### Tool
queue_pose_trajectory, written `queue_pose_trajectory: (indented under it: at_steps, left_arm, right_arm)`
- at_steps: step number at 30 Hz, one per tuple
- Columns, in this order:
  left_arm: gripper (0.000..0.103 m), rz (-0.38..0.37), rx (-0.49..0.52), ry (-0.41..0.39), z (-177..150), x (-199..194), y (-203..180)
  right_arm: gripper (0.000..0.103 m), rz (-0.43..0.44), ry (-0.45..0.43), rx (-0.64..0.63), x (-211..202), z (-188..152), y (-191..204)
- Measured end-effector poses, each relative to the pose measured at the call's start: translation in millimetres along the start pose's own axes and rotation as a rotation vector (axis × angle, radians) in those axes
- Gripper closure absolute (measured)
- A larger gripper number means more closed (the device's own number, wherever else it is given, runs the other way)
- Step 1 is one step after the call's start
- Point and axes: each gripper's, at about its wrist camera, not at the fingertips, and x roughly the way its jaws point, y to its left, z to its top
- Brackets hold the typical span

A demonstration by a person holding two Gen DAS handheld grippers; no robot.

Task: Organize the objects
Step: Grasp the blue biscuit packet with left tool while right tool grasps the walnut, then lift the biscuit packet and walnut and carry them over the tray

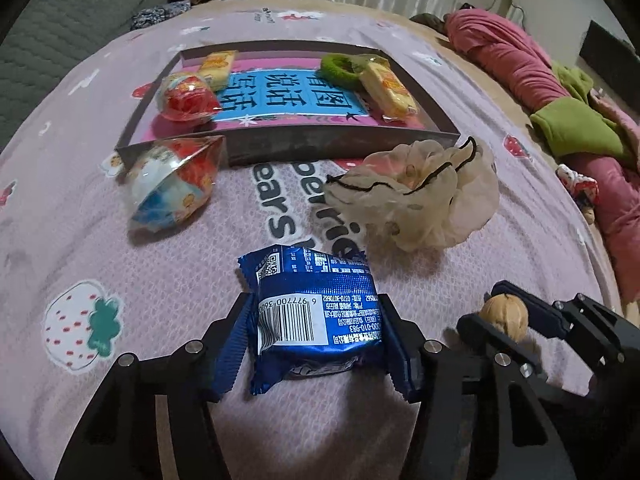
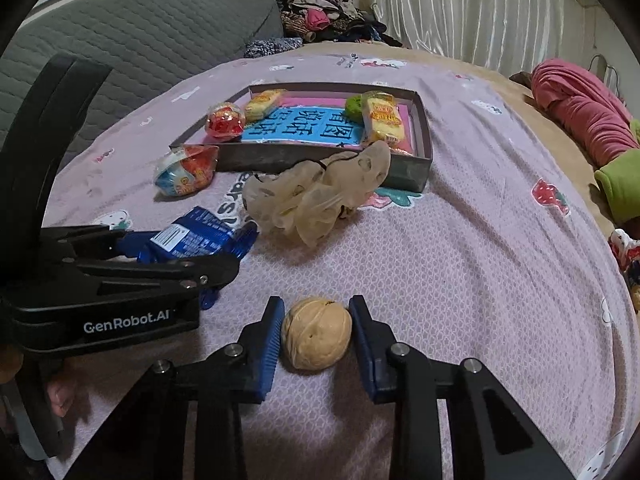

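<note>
A blue foil snack packet (image 1: 316,300) lies on the pink bedsheet between the blue pads of my left gripper (image 1: 314,336), which press its two sides. From the right wrist view the same packet (image 2: 188,240) shows in that gripper at the left. A walnut (image 2: 316,334) sits on the sheet, and my right gripper (image 2: 317,320) is shut on it, pads against both sides. Further back stands a shallow grey box (image 1: 320,146). It holds two yellow snack packs, a red round sweet (image 1: 186,100), a green scrunchie (image 1: 340,66) and a blue book.
A clear red-and-blue wrapped toy (image 1: 176,184) and a beige gauze scrunchie (image 1: 420,200) lie in front of the box. A rolled pink blanket (image 1: 512,60) and green cloth (image 1: 572,124) lie along the bed's right edge. A grey quilted cushion (image 2: 140,28) stands at the left.
</note>
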Motion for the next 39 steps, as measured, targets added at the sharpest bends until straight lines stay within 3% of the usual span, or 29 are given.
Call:
queue_pose_trajectory:
  at_steps: [5, 11, 23, 39]
  left_arm:
    - [0.041, 0.059, 0.004, -0.004, -11, -11, 7]
    - [0.041, 0.080, 0.006, -0.033, -22, -33, 14]
    - [0.041, 0.061, 0.003, -0.110, -35, -89, 12]
    - [0.041, 0.068, -0.017, -0.244, -46, -170, 22]
  right_arm:
    - [0.069, 0.007, -0.032, -0.002, -13, 1, 1]
    - [0.069, 0.007, -0.055, 0.002, -32, -3, 7]
    - [0.069, -0.001, -0.086, -0.021, -72, -9, 30]
    - [0.069, -0.030, -0.216, -0.040, -139, 5, 63]
